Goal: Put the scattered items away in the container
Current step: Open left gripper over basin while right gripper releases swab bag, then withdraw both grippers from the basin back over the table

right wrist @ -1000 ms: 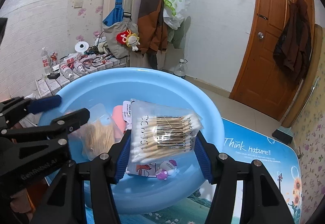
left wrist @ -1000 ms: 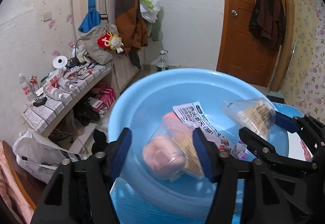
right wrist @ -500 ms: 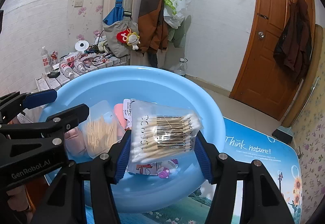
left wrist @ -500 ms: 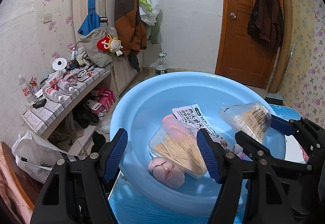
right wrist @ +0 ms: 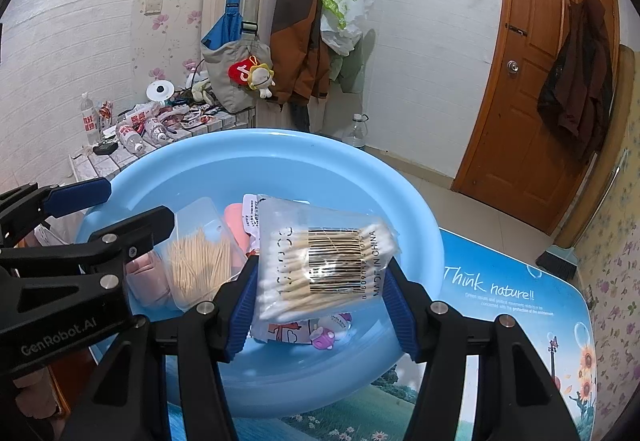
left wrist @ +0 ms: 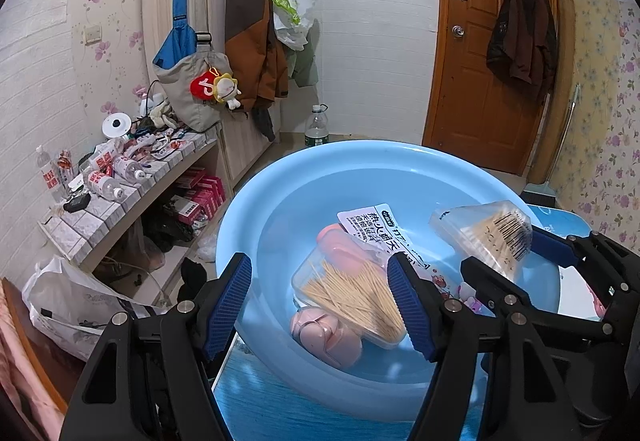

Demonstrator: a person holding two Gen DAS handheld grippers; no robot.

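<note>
A light blue basin [left wrist: 280,201] stands on the table, also seen in the right wrist view [right wrist: 200,169]. In it lie a clear box of toothpicks [left wrist: 348,293], a pink round case [left wrist: 324,337] and a printed packet [left wrist: 372,225]. My left gripper [left wrist: 320,305] hangs open above the box, its pads off it. My right gripper [right wrist: 322,301] is shut on a clear bag of cotton swabs [right wrist: 324,265] and holds it over the basin's middle. That bag [left wrist: 484,233] also shows at the right of the left wrist view. The left gripper [right wrist: 140,201] shows at the left edge there.
The table carries a blue picture mat [right wrist: 500,301] to the right of the basin. A tiled shelf [left wrist: 120,177] crowded with bottles runs along the left wall. A white plastic bag [left wrist: 60,301] and a water bottle [left wrist: 316,129] sit on the floor. A wooden door [left wrist: 480,81] is beyond.
My left gripper's jaws have spread and let go of the toothpick box and the pink case, which now lie in the basin. The right gripper and its bag have stayed put.
</note>
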